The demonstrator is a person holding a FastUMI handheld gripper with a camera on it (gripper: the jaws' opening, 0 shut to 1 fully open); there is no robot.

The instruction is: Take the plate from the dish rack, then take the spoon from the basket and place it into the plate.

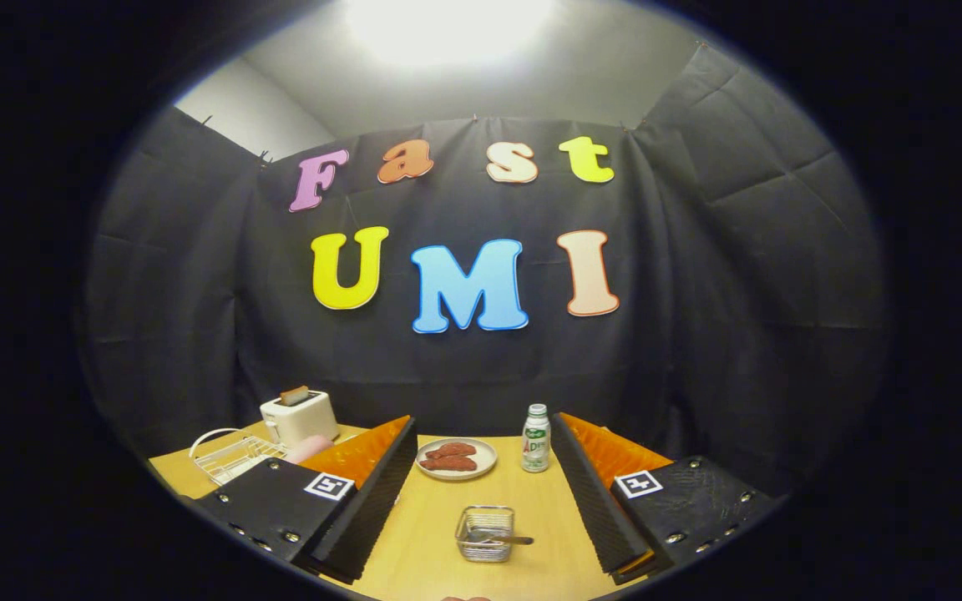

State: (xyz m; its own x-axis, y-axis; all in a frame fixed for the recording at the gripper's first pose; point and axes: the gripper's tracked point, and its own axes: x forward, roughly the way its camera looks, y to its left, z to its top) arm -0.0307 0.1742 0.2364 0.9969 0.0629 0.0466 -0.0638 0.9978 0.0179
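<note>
I hold the gripper [481,501] spread wide and grasping nothing, high over the table [422,568] to take in the layout. The basket [485,534] sits between the fingers, the spoon [499,538] lying in it with its handle over the rim, easy to pinch. The dish rack [235,457] stands off beyond my left finger beside the toaster [299,416], something pink leaning by it, likely the plate [307,448] I want. A plate of food [456,458] and a bottle [536,439] wait beyond.

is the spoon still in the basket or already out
In. The spoon lies in the wire basket, handle poking over its rim. The open gripper holds nothing.
</note>
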